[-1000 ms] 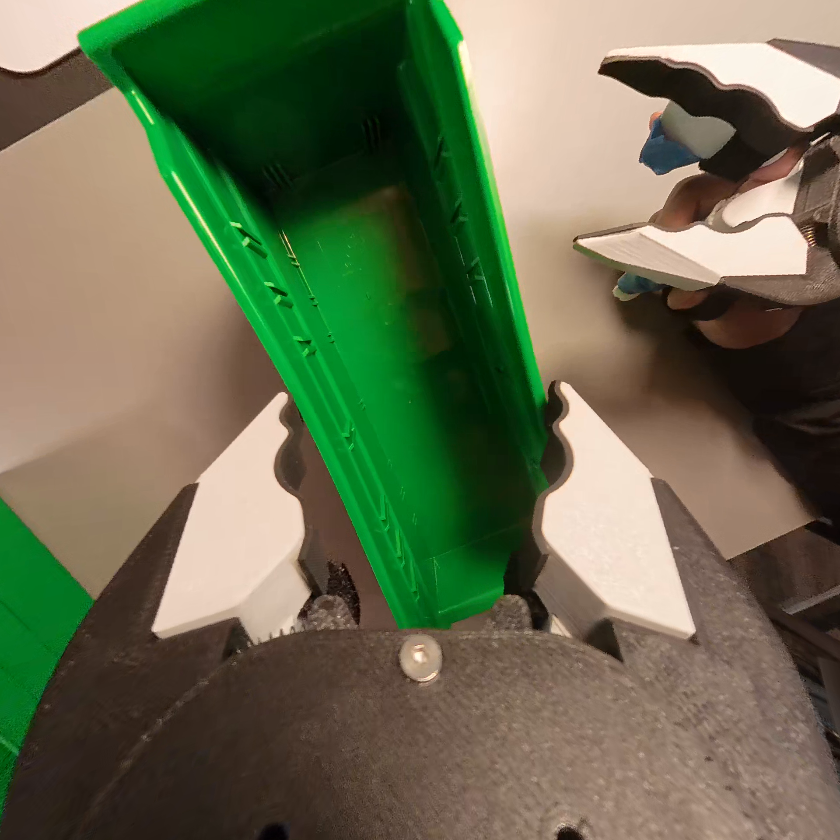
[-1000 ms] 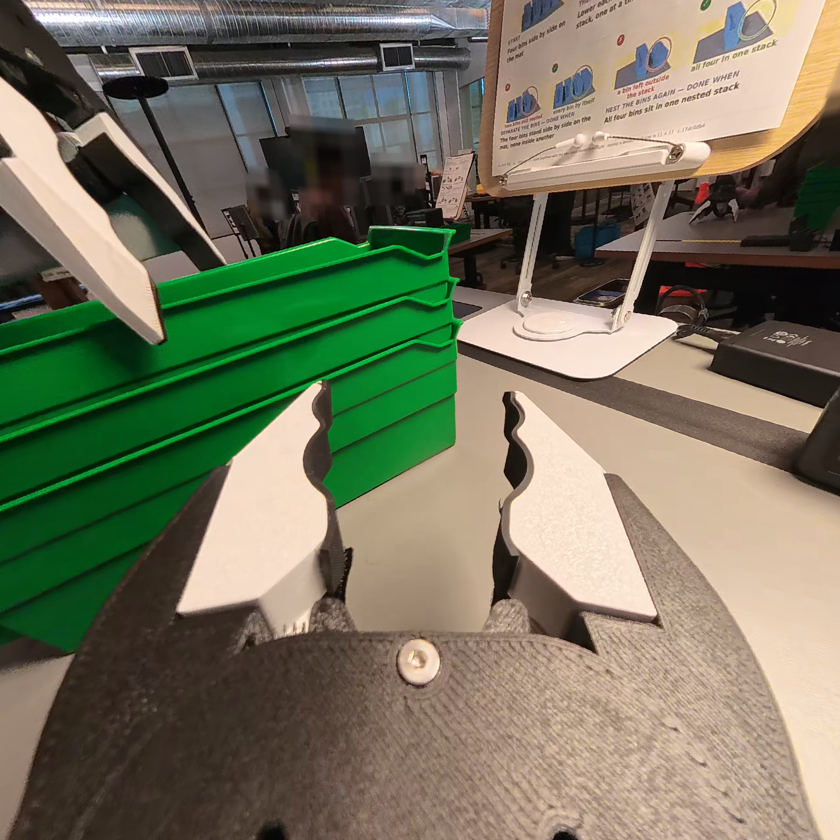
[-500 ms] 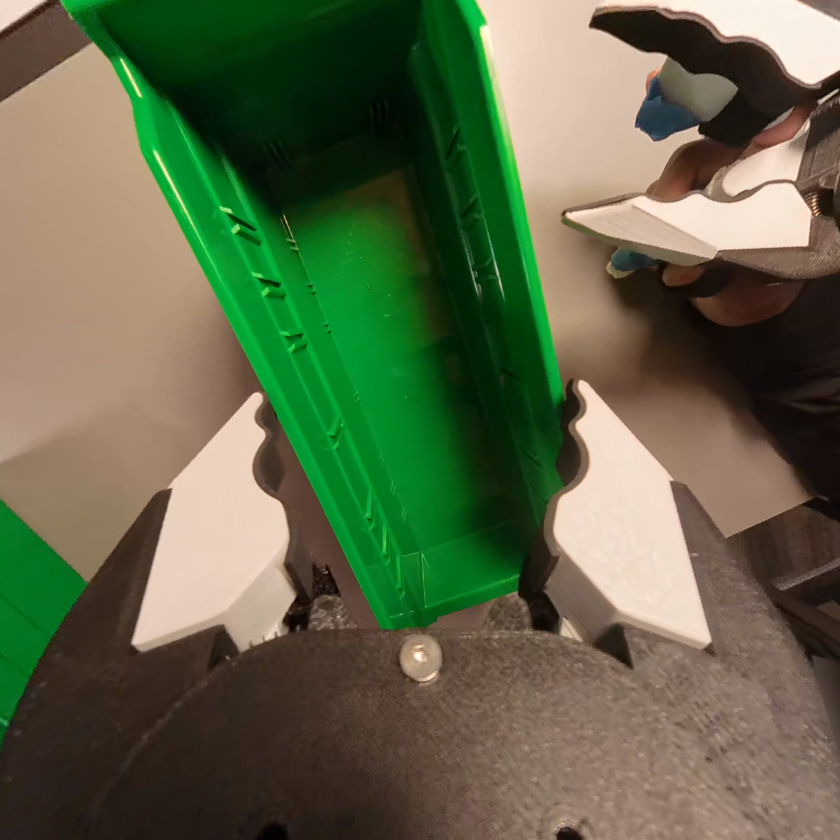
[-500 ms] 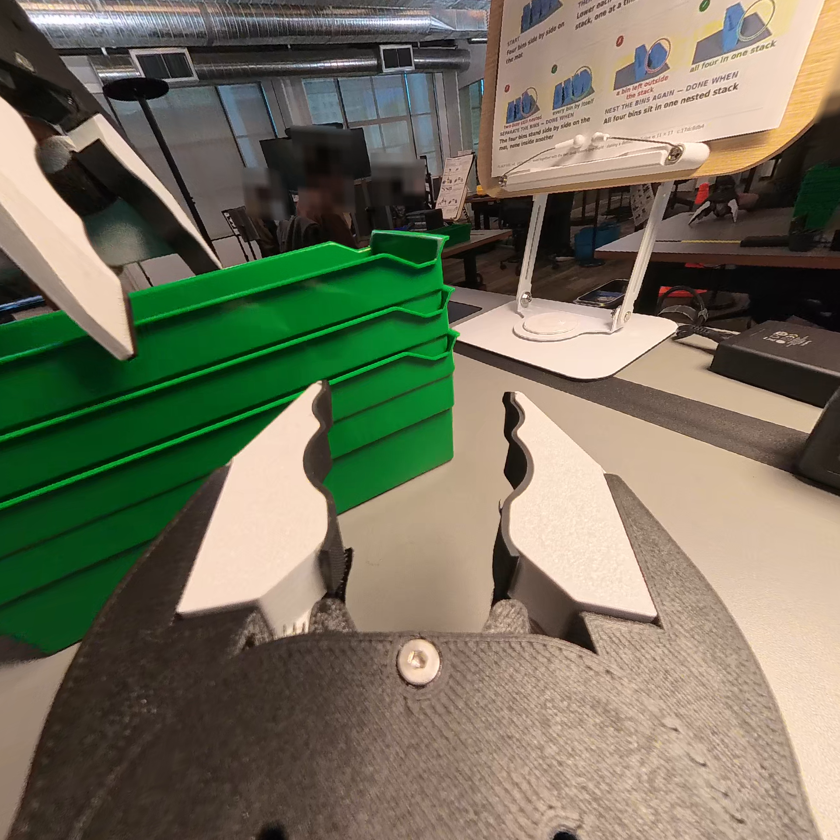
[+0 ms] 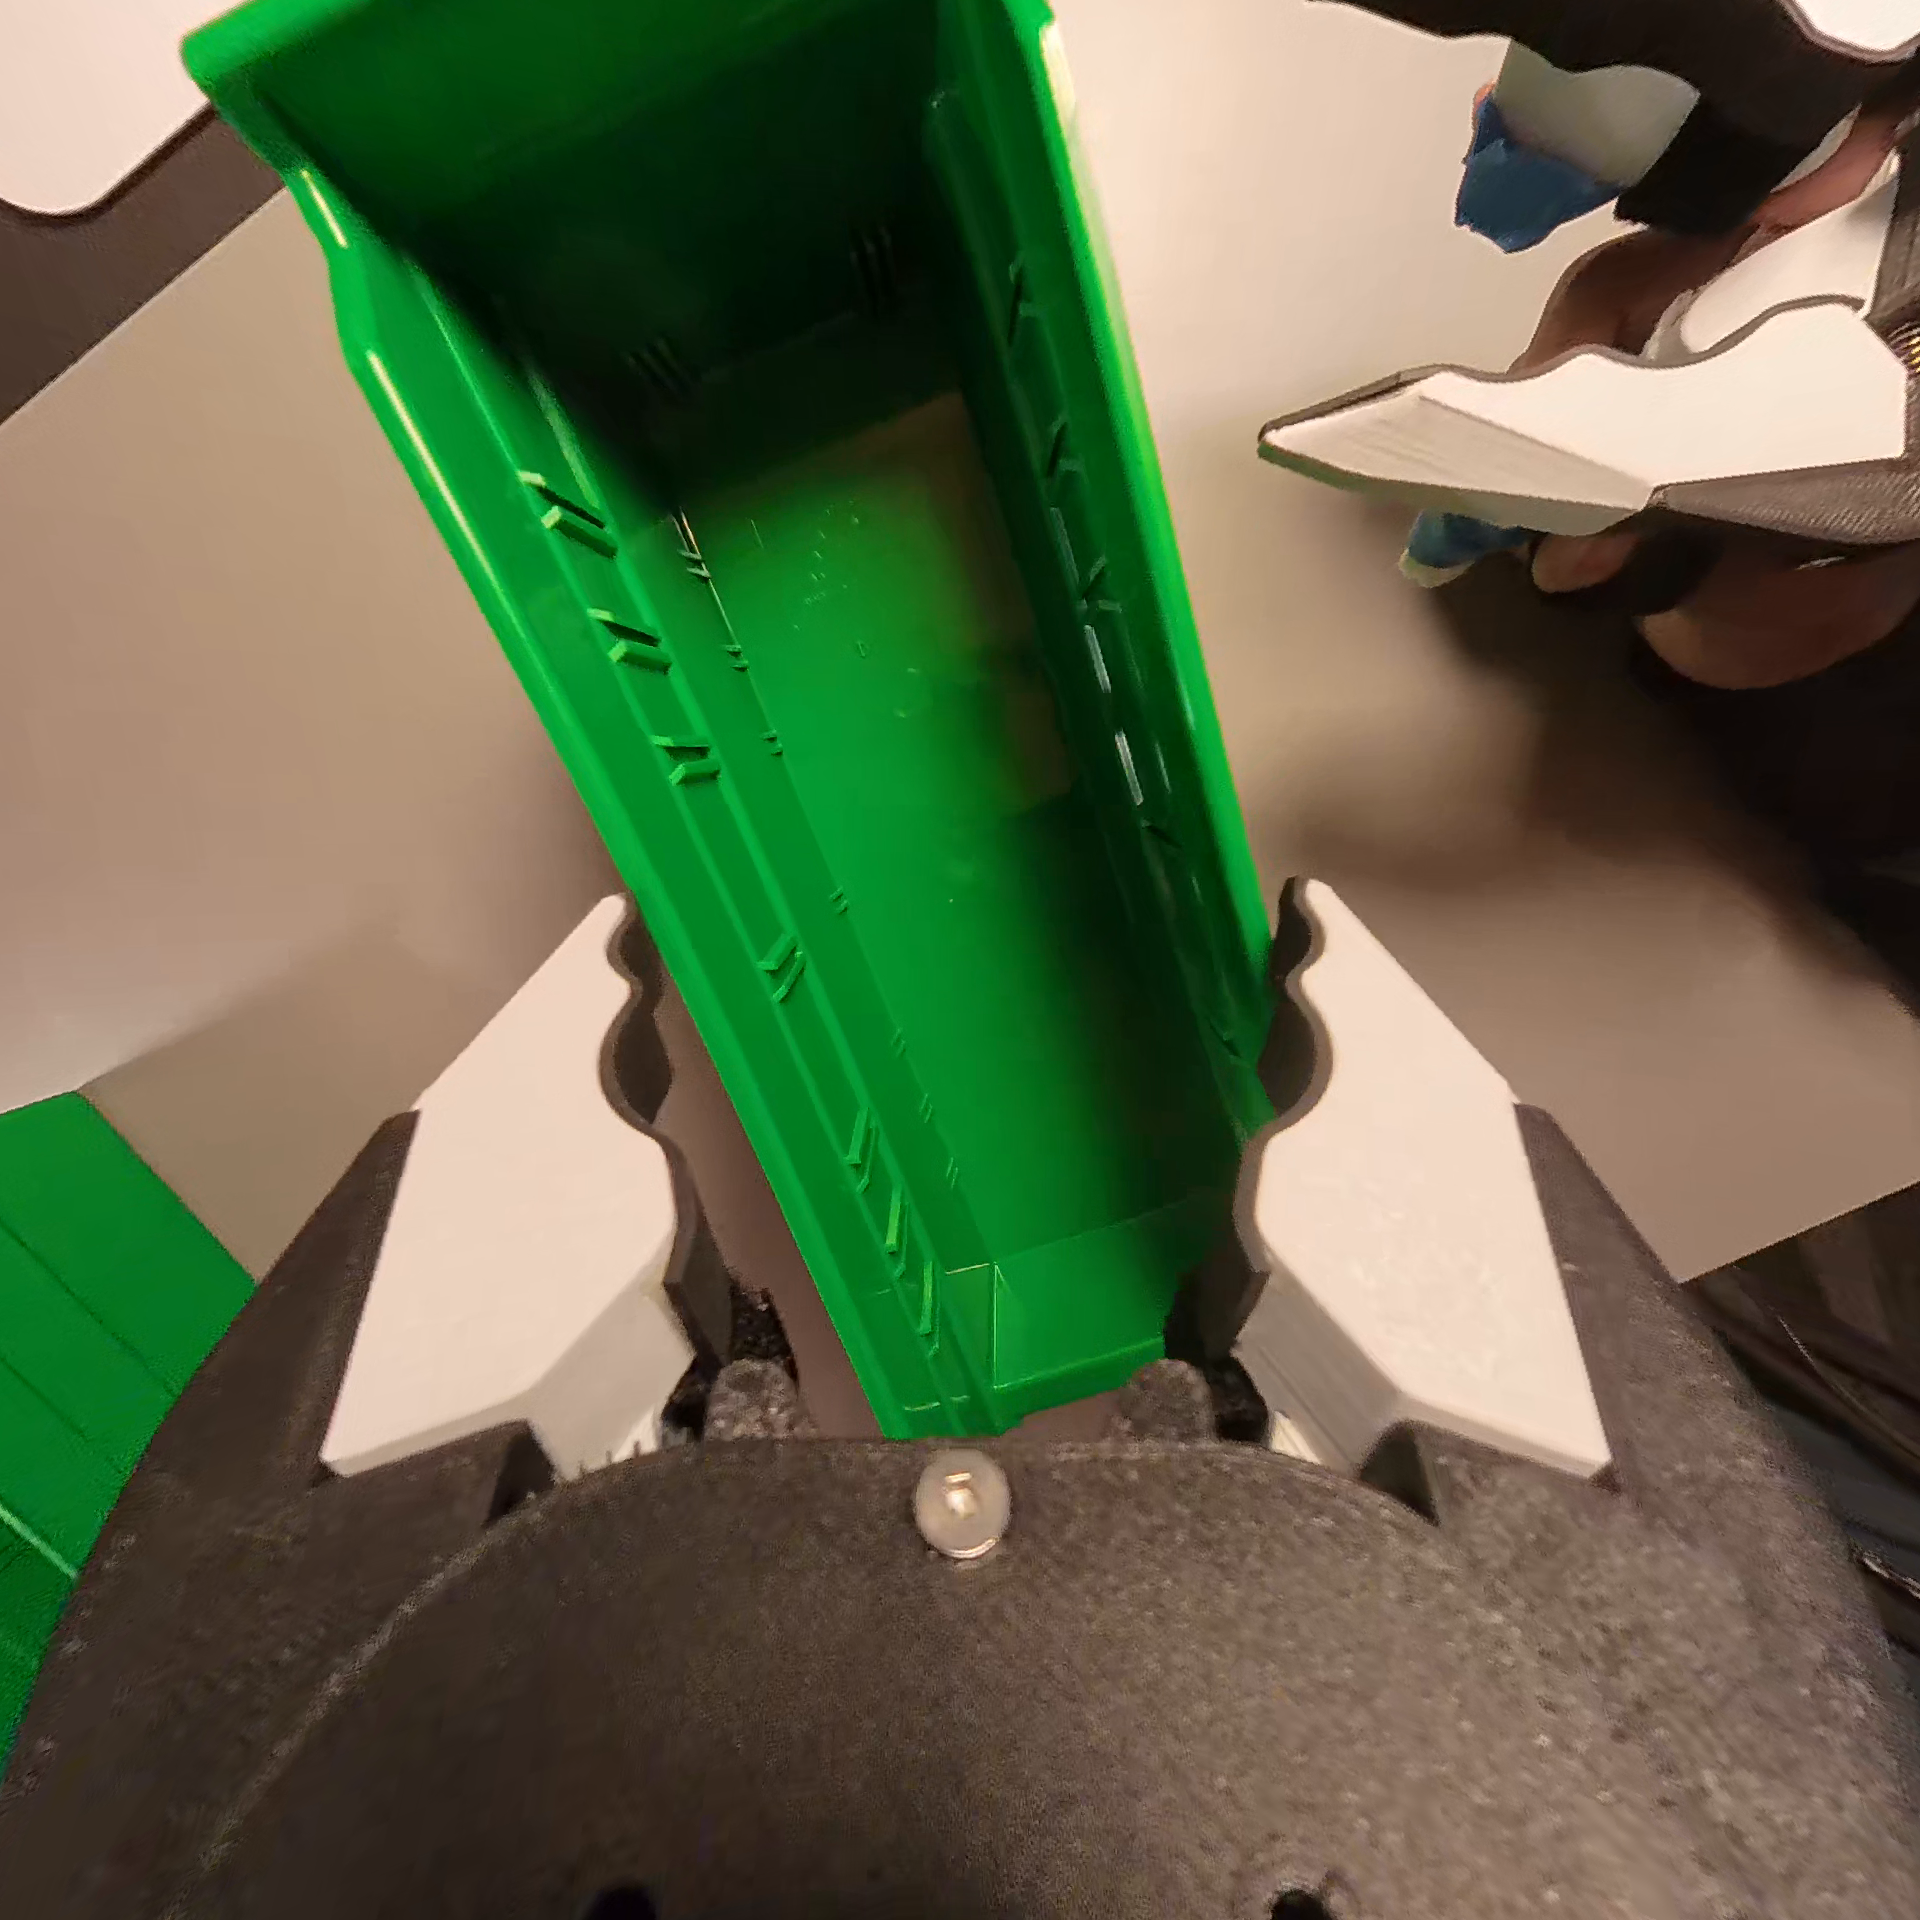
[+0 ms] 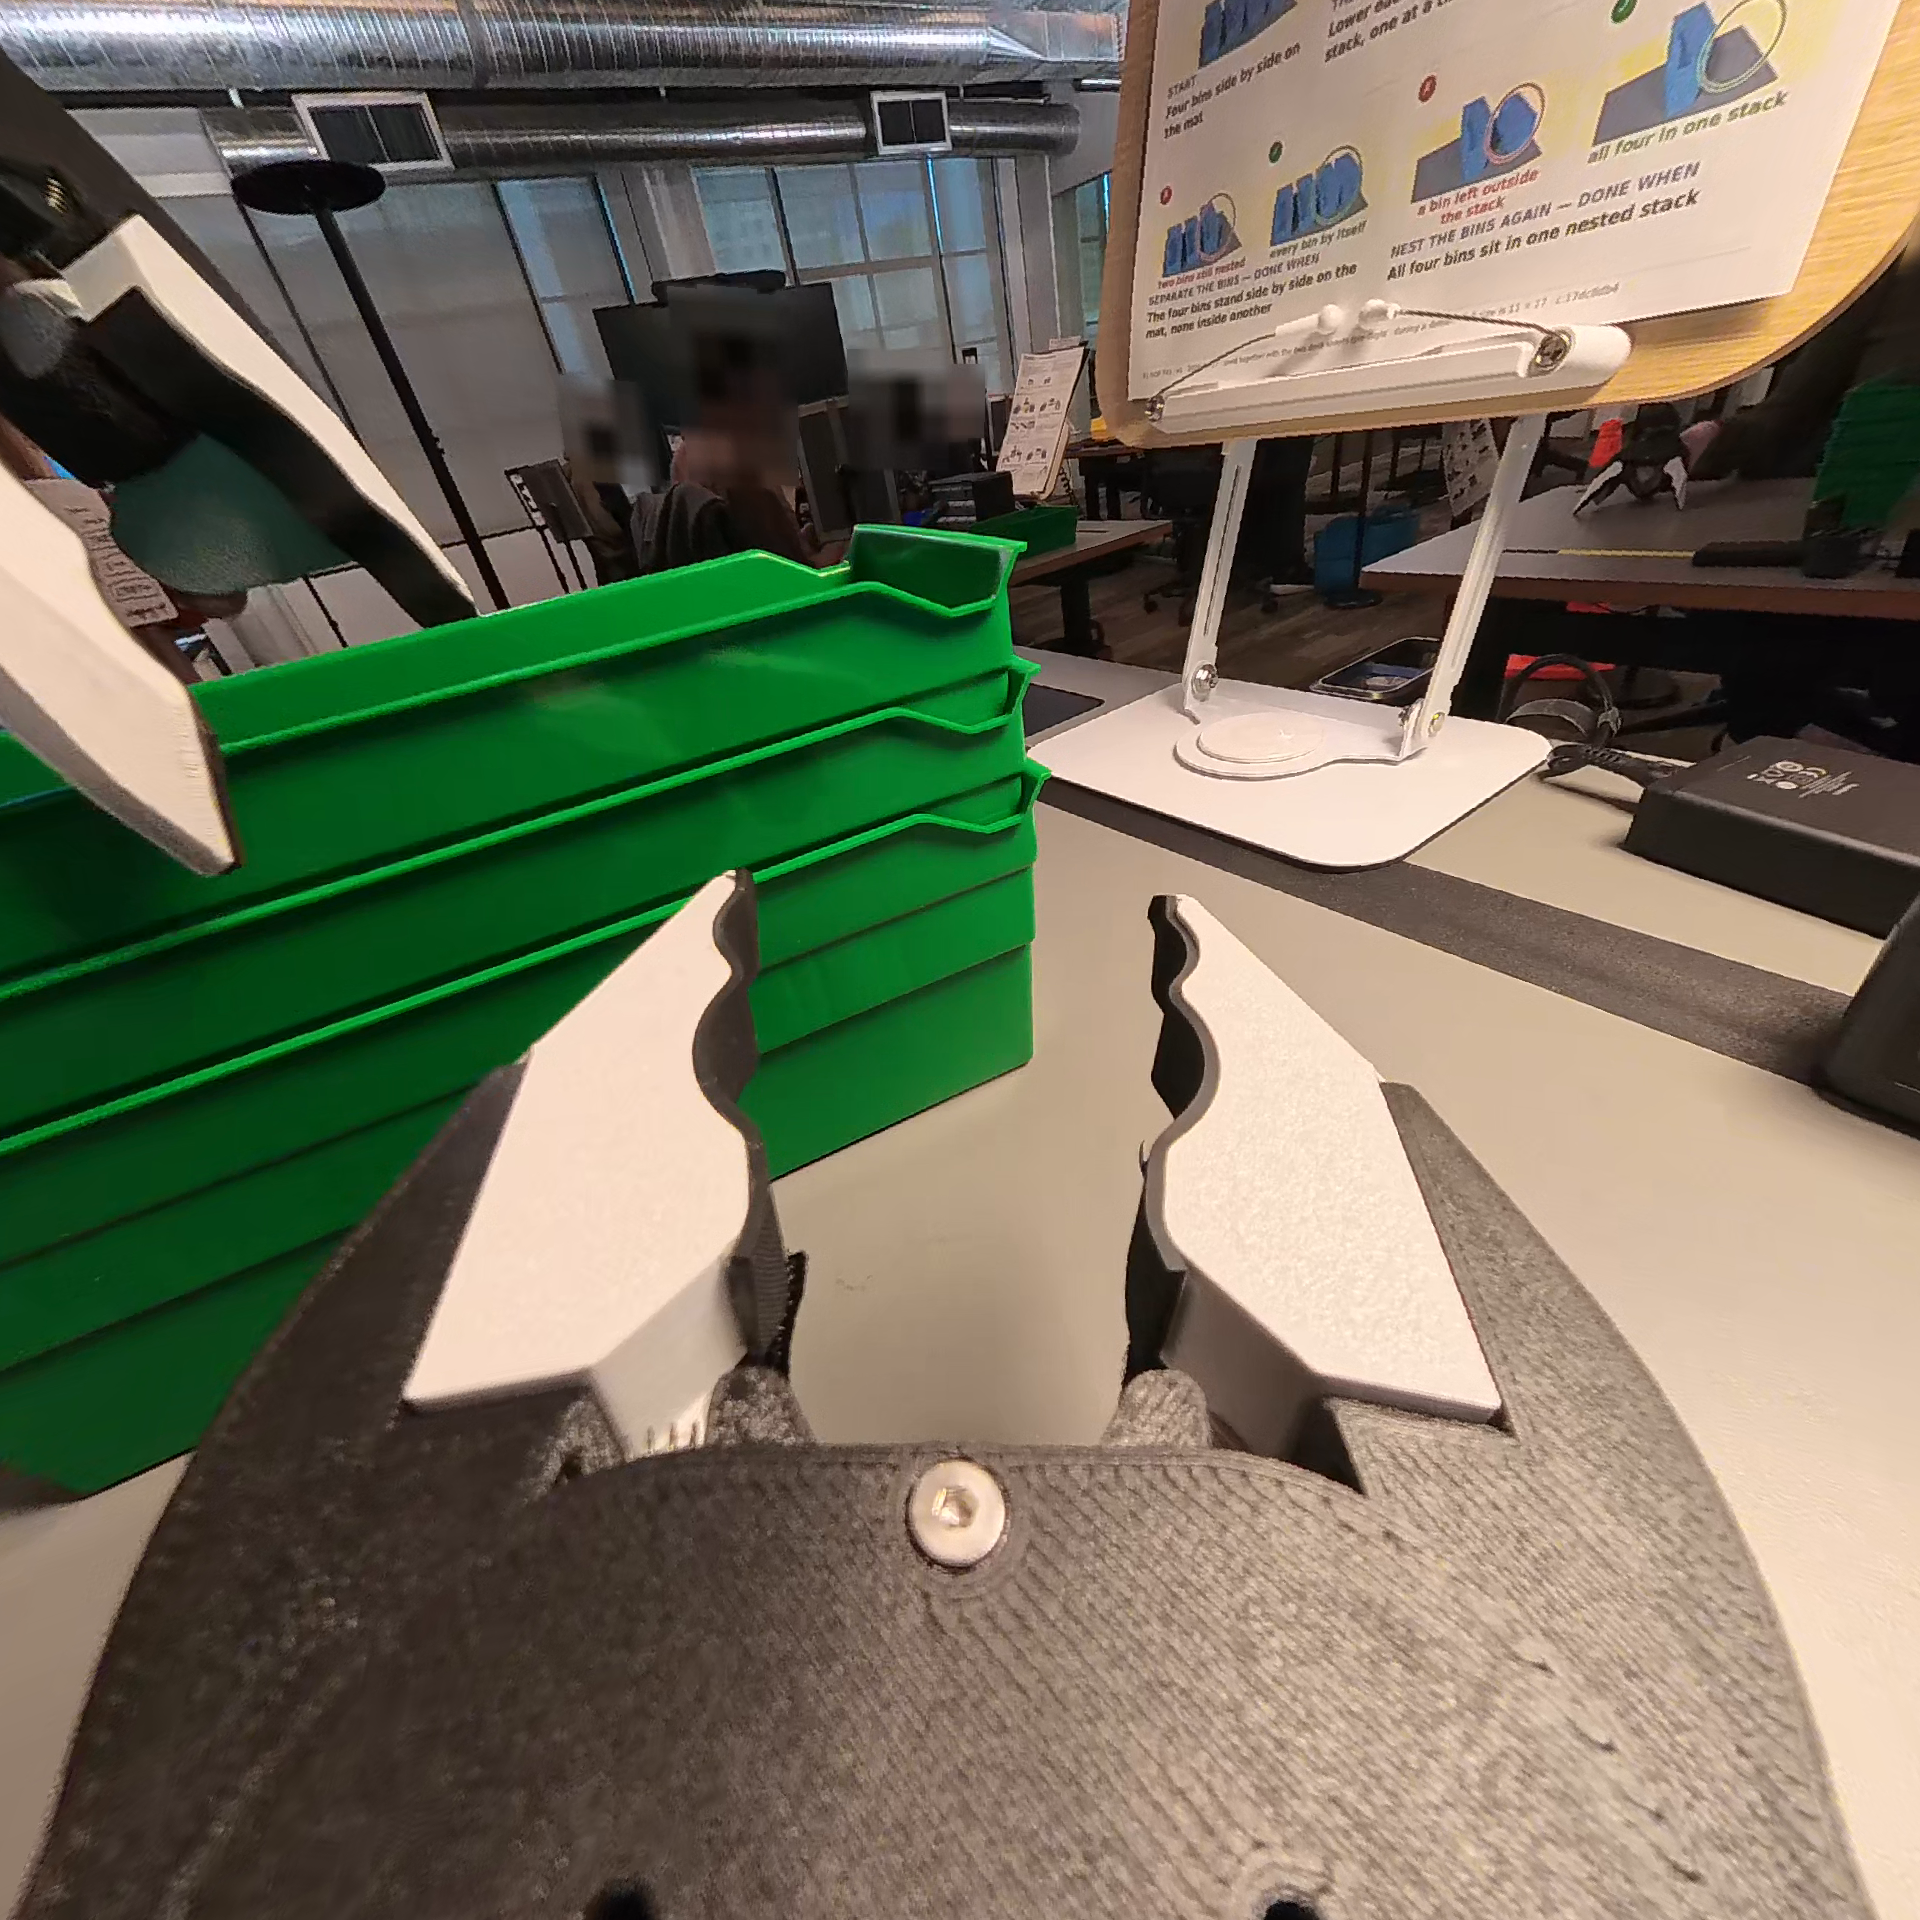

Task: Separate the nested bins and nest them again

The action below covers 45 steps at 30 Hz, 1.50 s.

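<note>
A stack of nested green bins point(image 6: 520, 935) stands on the grey table. The top bin point(image 6: 623, 675) sits slightly tilted in it. In the left wrist view I look down into this long green bin point(image 5: 883, 675). My left gripper point(image 5: 961, 904) is open astride its near end: the right finger touches the wall, the left finger stands apart. Its fingers point(image 6: 104, 707) show above the stack's left end. My right gripper point(image 6: 951, 894) is open and empty, low over the table beside the stack. A hand holds it, and its fingers point(image 5: 1558, 447) show at the upper right.
A white document stand point(image 6: 1299, 779) holding an instruction board point(image 6: 1455, 156) is behind the stack. A black box point(image 6: 1787, 831) and a dark object point(image 6: 1881, 1039) sit at the right. The table edge point(image 5: 1766, 1247) runs at lower right. More green plastic point(image 5: 83, 1299) shows at lower left.
My left gripper's jaws have spread a little wider around the bin's end, and it has shifted left and down over the stack. The right gripper has stayed still.
</note>
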Each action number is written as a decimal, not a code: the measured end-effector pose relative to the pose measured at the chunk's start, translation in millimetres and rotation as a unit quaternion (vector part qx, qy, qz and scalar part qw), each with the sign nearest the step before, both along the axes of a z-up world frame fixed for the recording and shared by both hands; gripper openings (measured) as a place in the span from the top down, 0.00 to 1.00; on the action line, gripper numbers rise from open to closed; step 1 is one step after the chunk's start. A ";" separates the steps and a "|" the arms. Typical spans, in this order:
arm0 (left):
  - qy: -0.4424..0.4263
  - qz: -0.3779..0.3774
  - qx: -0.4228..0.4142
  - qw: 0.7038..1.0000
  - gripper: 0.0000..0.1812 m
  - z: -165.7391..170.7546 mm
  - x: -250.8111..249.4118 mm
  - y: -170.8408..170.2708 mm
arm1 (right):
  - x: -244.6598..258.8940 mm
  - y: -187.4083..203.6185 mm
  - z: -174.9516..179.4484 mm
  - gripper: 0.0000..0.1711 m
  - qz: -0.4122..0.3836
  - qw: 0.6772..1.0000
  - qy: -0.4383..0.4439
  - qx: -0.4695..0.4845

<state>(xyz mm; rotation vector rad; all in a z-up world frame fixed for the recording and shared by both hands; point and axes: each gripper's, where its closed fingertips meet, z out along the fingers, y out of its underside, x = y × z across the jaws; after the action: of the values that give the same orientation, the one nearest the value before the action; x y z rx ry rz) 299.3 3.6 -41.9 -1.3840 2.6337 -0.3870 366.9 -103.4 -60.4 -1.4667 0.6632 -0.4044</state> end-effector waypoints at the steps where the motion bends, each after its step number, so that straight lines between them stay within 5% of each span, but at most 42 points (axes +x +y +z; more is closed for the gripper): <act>1: -0.001 0.003 -0.004 1.000 0.39 1.2 0.3 0.2 | 0.0 0.1 0.0 0.55 0.000 1.000 0.000 0.000; 7: 0.002 0.016 -0.012 1.000 0.46 5.0 1.6 4.4 | -0.3 0.3 0.2 0.55 0.000 1.000 -0.001 -0.001; 25: 0.008 0.009 -0.026 1.000 0.49 17.7 3.0 4.9 | 1.0 -0.1 -0.3 0.55 0.003 1.000 0.006 0.005; 45: -0.046 0.013 -0.084 0.995 0.49 74.2 6.0 20.5 | 0.8 -0.4 -0.2 0.55 0.003 1.000 0.006 0.006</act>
<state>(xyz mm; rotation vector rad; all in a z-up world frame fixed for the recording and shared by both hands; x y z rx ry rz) 305.3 24.2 32.3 -1.4094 2.5561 -0.6664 367.7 -103.8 -60.6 -1.4615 0.6700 -0.3859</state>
